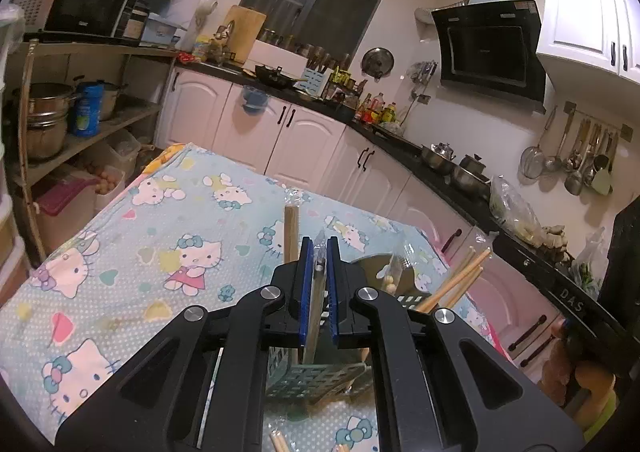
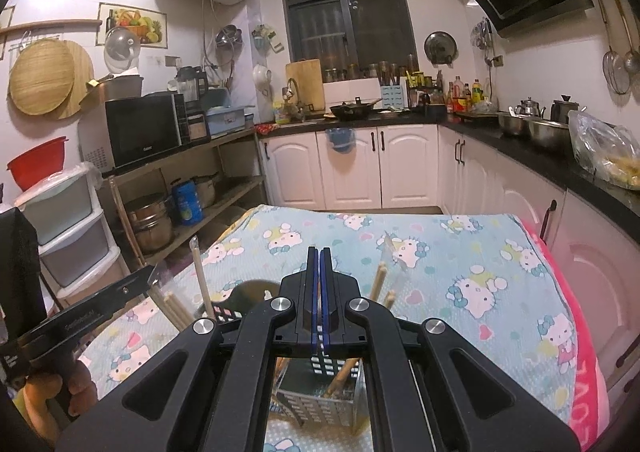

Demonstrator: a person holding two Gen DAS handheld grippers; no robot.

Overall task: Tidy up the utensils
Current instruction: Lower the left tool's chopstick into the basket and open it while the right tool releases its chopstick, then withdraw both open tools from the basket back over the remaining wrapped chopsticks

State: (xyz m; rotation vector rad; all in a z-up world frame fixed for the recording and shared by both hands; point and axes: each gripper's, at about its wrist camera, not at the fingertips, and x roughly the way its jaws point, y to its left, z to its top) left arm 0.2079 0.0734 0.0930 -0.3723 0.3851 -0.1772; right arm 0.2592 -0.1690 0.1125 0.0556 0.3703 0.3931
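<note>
A: Where are the utensils sitting?

B: They are standing in the perforated holder point(image 2: 320, 400) on the tabletop point(image 2: 460, 252), right beneath both tongs; chopsticks point(image 2: 340, 376) are leaning inside it, and wrapped ones point(image 1: 456, 280) are poking out beside it.

A: How will they be handling?

B: I am judging them light, stiff and thin; the clear wrapping is looking slippery, so pinching mid-shaft, across the wood, is seeming safest.

A: And the tongs?

B: The left tongs point(image 1: 319, 252) are clamping a wrapped utensil point(image 1: 318, 292) above the holder; the right tongs point(image 2: 319, 264) are pressing shut, with perhaps a thin clear wrapper between the pads; I cannot tell for sure.

A: Counting?

B: One holder; two tongs; roughly three bare sticks are showing to the holder's right in the left view; the exact total is staying unclear behind the tongs.
</note>
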